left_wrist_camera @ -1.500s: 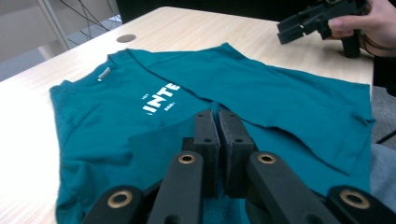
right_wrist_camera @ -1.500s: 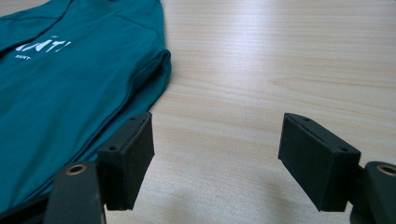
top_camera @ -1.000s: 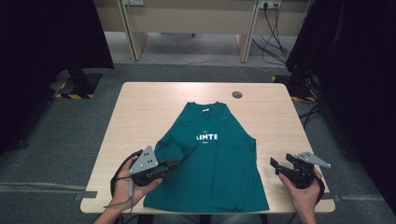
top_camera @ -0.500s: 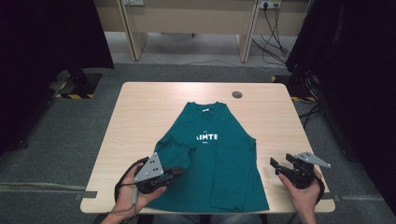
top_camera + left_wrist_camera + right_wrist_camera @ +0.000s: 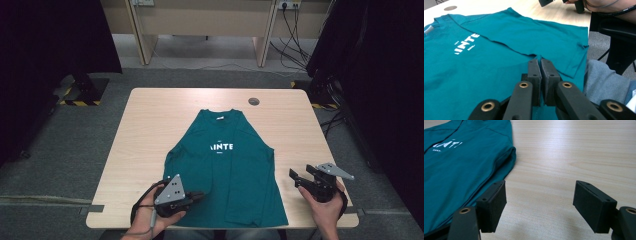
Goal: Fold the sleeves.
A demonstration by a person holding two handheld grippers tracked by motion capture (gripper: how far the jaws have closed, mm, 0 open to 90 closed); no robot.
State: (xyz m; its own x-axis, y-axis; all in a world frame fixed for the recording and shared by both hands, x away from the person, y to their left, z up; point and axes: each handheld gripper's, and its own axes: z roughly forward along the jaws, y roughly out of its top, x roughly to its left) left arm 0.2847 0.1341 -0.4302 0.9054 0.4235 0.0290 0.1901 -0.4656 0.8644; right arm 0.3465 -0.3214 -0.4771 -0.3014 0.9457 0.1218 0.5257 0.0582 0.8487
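Now we see the teal shirt (image 5: pixel 227 170) flat on the tabletop (image 5: pixel 150 125), collar away from us. Our left gripper (image 5: pixel 540 65) sits over its lower part, jaws together, no cloth visibly pinched. Our right gripper (image 5: pixel 540 206) rests beside the shirt, jaws apart.

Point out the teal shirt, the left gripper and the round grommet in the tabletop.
teal shirt (image 5: pixel 227 165): high view, on the chest below the white lettering.
left gripper (image 5: pixel 540 71): left gripper view, where its two shut pads meet.
round grommet (image 5: pixel 253 101): high view, on the middle of the dark disc.
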